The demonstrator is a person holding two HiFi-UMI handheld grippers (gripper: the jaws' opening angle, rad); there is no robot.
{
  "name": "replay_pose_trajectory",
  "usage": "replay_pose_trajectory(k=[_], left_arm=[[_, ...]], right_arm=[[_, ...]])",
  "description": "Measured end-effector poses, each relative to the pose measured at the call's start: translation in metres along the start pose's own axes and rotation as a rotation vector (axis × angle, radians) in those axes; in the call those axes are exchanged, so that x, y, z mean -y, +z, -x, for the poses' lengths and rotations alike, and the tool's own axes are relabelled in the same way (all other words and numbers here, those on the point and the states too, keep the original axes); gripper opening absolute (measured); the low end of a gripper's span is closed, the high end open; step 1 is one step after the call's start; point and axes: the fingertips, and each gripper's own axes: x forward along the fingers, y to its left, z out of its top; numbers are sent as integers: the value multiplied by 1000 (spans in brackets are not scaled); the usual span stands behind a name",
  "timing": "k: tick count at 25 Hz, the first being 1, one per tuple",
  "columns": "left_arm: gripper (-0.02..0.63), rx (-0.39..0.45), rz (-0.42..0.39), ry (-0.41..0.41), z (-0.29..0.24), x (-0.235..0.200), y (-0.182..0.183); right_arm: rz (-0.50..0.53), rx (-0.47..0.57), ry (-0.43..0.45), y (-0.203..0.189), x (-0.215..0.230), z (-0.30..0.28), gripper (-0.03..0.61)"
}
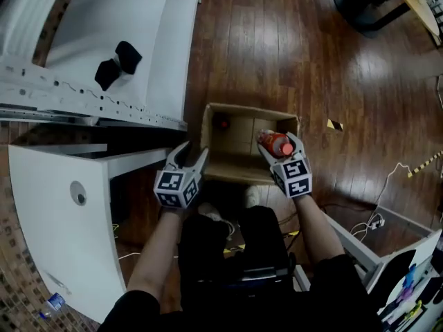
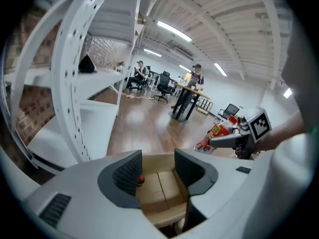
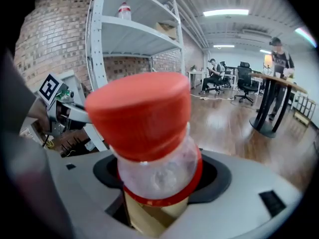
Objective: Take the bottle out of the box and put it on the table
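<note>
An open cardboard box [image 1: 239, 142] stands on the wooden floor in front of me. My right gripper [image 1: 280, 148] hovers over the box's right side, shut on a clear bottle [image 1: 273, 141] with a red cap and red label. In the right gripper view the bottle [image 3: 152, 158] fills the space between the jaws, cap [image 3: 142, 111] towards the camera. My left gripper [image 1: 192, 152] is over the box's left front corner, open and empty. Between its pads [image 2: 124, 176] the left gripper view shows the box floor [image 2: 162, 193] and a small red object [image 2: 141, 179].
A white table [image 1: 90, 26] with two black objects [image 1: 118, 64] lies to the upper left, behind a perforated white rail [image 1: 90, 102]. A white panel [image 1: 62, 220] is at my left. Cables [image 1: 374, 220] trail on the floor at right. People stand and sit at desks [image 2: 192, 91] far off.
</note>
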Motion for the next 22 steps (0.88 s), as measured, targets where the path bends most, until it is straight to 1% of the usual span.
replay_pose_trajectory(k=[1, 3, 6, 8, 11, 13, 15, 18, 19, 20, 22], left_arm=[[204, 13, 1, -5, 15, 11, 20], [203, 49, -24, -16, 43, 30, 66], [199, 125, -71, -40, 85, 61, 138], [192, 176, -96, -62, 118, 81, 178], [192, 247, -109, -77, 169, 101, 222], [192, 288, -127, -60, 199, 112, 249], [191, 356, -160, -42, 223, 118, 285], [139, 474, -205, -2, 264, 119, 341], [98, 508, -213, 11, 279, 121, 354], [82, 541, -217, 27, 292, 123, 365], [0, 598, -215, 68, 315, 127, 382]], right_arm=[[5, 3, -1, 15, -4, 21, 336], [12, 19, -1, 48, -7, 56, 336], [32, 55, 4, 101, -9, 106, 336], [45, 83, 8, 134, -15, 143, 336], [71, 118, 27, 178, -32, 200, 336], [102, 135, 34, 203, -41, 231, 336], [121, 178, 23, 235, -40, 253, 336], [124, 268, 25, 286, -45, 279, 336], [133, 293, 36, 300, -49, 289, 336], [150, 313, 49, 312, -54, 300, 336], [187, 348, 70, 334, -64, 321, 336]])
